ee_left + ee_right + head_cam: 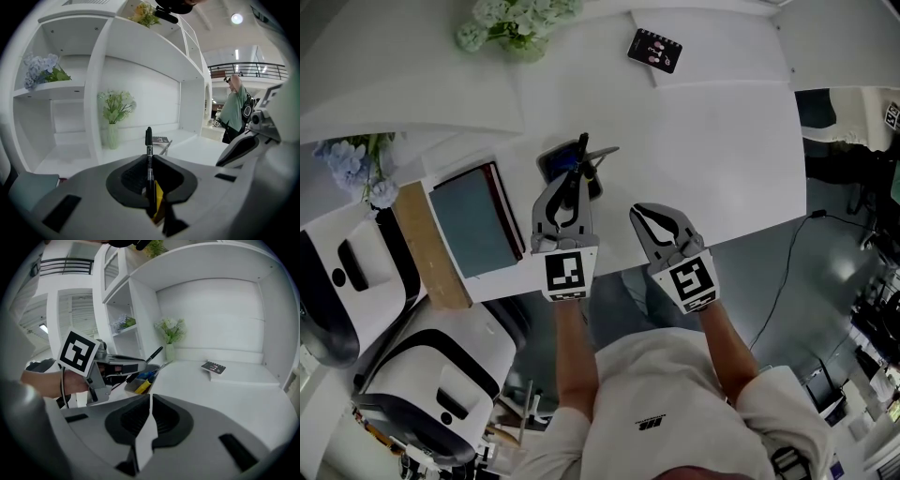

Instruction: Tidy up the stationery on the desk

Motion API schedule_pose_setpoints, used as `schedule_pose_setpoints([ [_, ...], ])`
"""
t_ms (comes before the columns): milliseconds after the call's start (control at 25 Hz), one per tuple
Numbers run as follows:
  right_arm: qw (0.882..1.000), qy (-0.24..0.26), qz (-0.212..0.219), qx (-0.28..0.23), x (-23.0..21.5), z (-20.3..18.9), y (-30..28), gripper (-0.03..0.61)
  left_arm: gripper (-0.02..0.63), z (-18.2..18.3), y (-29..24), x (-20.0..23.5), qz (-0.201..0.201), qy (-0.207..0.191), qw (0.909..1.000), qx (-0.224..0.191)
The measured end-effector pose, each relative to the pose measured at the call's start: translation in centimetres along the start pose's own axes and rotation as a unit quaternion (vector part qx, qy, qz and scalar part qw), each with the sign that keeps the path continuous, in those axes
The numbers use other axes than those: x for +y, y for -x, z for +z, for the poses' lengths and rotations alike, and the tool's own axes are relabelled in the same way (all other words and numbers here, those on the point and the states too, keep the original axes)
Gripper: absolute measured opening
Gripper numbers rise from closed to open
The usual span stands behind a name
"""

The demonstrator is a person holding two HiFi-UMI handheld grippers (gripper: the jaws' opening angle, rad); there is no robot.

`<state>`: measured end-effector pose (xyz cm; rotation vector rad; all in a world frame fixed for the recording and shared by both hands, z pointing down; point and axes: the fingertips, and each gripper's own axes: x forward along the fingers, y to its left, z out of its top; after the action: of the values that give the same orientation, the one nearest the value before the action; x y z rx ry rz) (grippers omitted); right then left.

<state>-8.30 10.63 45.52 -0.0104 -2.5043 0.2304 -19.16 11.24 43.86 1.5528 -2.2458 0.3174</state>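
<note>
Left tongs [579, 173] clamp a black pen [149, 154] over the pen holder [551, 161], which has pens in it. Right tongs [641, 214] closed, empty. I reckon the notebook [473, 220] at left and the far card [654, 50] remain.

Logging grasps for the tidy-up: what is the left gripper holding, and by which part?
A black marker pen, clamped by its barrel between the jaws of the left gripper; its top sticks out.
</note>
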Motion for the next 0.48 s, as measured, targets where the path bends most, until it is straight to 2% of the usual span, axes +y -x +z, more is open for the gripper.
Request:
schedule_pose_setpoints([
  [160, 1.000, 0.000, 0.000, 0.003, -0.2, -0.2, 0.0, -0.002, 0.000, -0.9, -0.4, 0.3, 0.009, -0.009, 0.9999, 0.004],
  [480, 1.000, -0.003, -0.006, 0.005, -0.6, -0.8, 0.2, -0.001, 0.000, -2.5, -0.3, 0.4, 0.012, -0.004, 0.9998, 0.017],
])
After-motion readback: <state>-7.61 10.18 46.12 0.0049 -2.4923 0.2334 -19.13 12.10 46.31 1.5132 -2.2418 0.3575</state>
